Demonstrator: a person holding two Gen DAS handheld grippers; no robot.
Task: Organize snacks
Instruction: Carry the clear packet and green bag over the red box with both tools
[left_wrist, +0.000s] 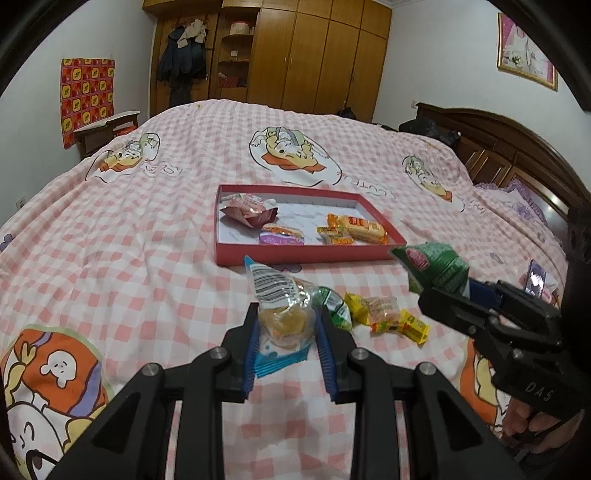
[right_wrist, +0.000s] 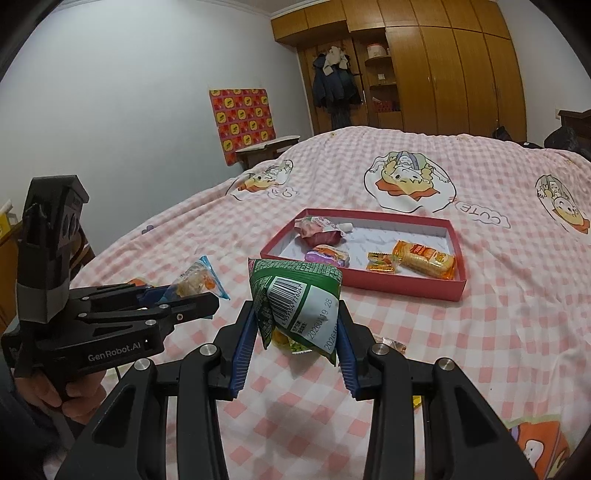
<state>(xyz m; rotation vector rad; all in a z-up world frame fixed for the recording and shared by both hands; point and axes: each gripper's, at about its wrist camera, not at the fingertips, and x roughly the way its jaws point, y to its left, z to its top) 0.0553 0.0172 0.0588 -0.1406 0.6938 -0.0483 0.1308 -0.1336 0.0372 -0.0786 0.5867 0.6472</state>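
Note:
My left gripper (left_wrist: 286, 321) is shut on a clear and blue snack packet (left_wrist: 281, 314) with a yellow cake inside, held above the bed. It also shows in the right wrist view (right_wrist: 197, 282). My right gripper (right_wrist: 297, 325) is shut on a green snack bag (right_wrist: 295, 299), also lifted; it appears in the left wrist view (left_wrist: 434, 267). A red tray (left_wrist: 306, 254) lies ahead on the bed with several snacks inside: a dark red pouch (left_wrist: 249, 210), a purple packet (left_wrist: 280, 234) and orange wafer packs (left_wrist: 364, 227).
Loose snacks lie on the pink checked bedspread near my left gripper: a green packet (left_wrist: 336, 306) and yellow packets (left_wrist: 395, 317). A wooden headboard (left_wrist: 517, 147) is on the right, a wardrobe (left_wrist: 314, 55) behind the bed, a small side table (left_wrist: 107, 129) at left.

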